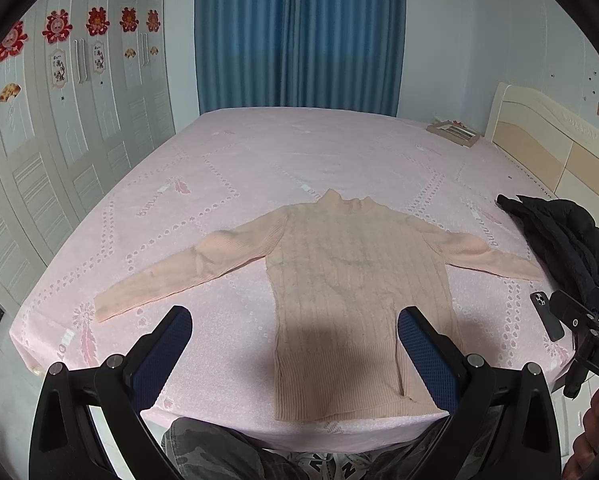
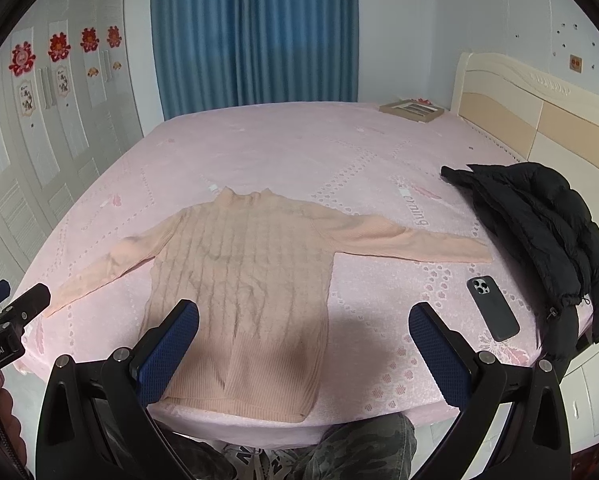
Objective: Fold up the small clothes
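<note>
Pale peach sweater (image 1: 339,280), ribbed and cable-knit in vertical lines. Pink bed sheet (image 1: 259,152) printed with lighter dotted diamonds, small hearts and darker pink feathers. Black puffy jacket (image 2: 539,232). Dark grey phone (image 2: 493,308). Deep blue curtain (image 1: 299,32) in vertical folds. White wardrobe doors (image 1: 59,140) with red paper cut-outs (image 1: 57,26). Cream and tan headboard (image 2: 539,120). Black fingers (image 1: 427,360) faced with blue mesh pads. Green-grey camouflage trousers (image 2: 359,448).

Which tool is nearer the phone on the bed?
Right. The right tool hovers open with the phone just beyond its right finger; the left tool is open over the sweater's hem, farther left.
</note>
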Motion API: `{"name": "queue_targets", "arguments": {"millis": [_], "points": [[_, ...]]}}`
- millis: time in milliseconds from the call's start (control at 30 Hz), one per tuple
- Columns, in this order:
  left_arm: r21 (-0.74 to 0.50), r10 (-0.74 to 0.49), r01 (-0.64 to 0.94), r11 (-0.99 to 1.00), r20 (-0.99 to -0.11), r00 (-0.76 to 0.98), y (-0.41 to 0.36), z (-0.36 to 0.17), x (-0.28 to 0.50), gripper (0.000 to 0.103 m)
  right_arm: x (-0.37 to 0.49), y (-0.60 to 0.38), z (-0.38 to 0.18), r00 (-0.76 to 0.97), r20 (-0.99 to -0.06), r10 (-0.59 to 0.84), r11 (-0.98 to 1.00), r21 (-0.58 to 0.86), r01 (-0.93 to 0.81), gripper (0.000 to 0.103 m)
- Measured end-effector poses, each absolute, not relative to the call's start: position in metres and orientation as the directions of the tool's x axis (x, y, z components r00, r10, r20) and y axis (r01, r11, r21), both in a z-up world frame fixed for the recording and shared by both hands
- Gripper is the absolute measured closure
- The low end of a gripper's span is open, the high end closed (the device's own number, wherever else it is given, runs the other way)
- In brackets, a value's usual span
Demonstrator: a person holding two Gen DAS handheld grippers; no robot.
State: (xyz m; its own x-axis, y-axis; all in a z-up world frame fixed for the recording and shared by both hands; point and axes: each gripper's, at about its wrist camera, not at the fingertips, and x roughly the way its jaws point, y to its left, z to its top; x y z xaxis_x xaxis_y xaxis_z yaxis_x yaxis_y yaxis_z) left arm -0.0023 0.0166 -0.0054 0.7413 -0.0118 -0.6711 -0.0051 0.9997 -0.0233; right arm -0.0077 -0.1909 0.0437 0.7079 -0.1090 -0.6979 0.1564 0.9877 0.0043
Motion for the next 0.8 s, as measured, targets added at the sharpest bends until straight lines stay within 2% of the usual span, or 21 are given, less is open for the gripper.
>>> {"name": "queue_targets", "arguments": {"millis": [567,800], "points": [[-0.029,-0.020,0.001,1.000,-0.668,0.744,0.022,-0.005,0.001,0.000,-0.008,-0.189,0.045,0.711,-0.695,-0.108,0.988,0.002,0.152,0.000],[-0.074,-0.047,-0.004,0.997,-0.676,0.736,0.034,-0.008,0.011,0.000,-0.003,-0.182,0.042,0.705,-0.701,-0.103,0.990,-0.007,0.138,0.000]]}}
